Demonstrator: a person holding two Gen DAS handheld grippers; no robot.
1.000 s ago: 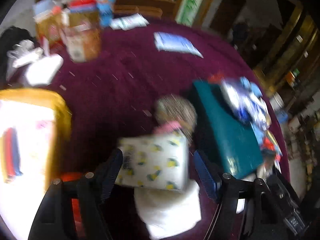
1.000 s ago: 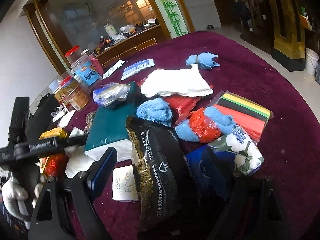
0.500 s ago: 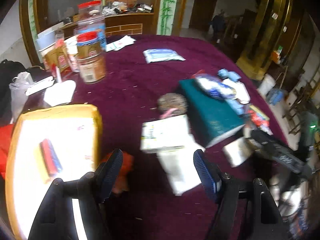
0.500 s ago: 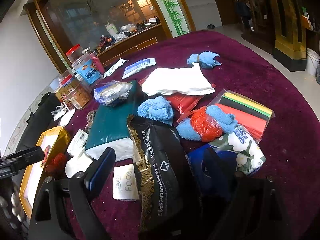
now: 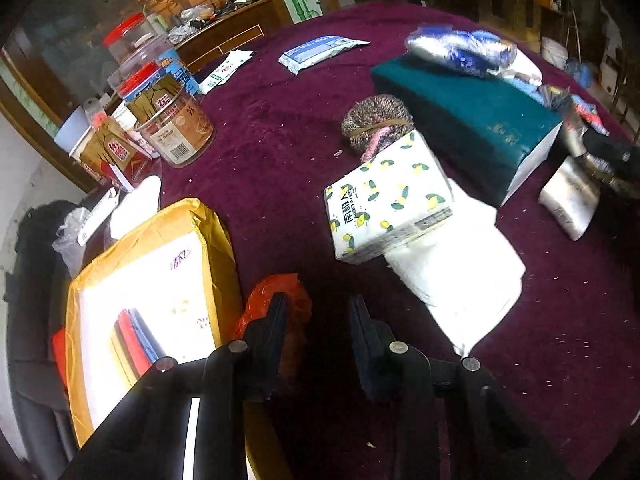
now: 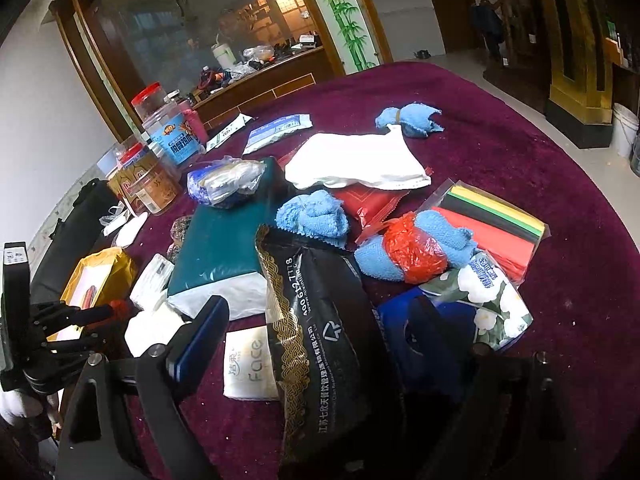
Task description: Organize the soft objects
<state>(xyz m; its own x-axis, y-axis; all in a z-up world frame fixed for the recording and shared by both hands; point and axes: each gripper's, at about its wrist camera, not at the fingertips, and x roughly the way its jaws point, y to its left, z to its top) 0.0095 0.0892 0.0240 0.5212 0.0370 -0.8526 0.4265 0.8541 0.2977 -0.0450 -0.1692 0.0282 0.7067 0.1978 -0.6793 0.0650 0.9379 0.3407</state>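
My left gripper (image 5: 318, 304) hovers low over the maroon cloth and its jaws are closing; nothing sits between them. A crumpled red plastic bag (image 5: 276, 296) lies just behind its left finger. Ahead to the right, a lemon-print tissue pack (image 5: 390, 204) rests tilted on a white folded bundle (image 5: 460, 264), with a knitted roll (image 5: 376, 120) behind it. My right gripper (image 6: 320, 312) stands wide, straddling a black packet (image 6: 320, 300) without pressing on it; its right finger is beside a blue pack (image 6: 400, 320). Blue towel rolls (image 6: 312, 216) lie beyond.
A yellow parcel (image 5: 152, 280) lies left of my left gripper, with jars (image 5: 172, 120) behind. A teal box (image 5: 460, 120) stands to the right. The right wrist view shows a white cloth (image 6: 356, 164), a floral tissue pack (image 6: 492, 300), a coloured sheet pack (image 6: 492, 220) and a "Face" tissue pack (image 6: 248, 360).
The left gripper drew back from the lemon-print pack that sat between its jaws, rolled, and narrowed its jaws. The pack now lies ahead on the white bundle. The right gripper has not moved.
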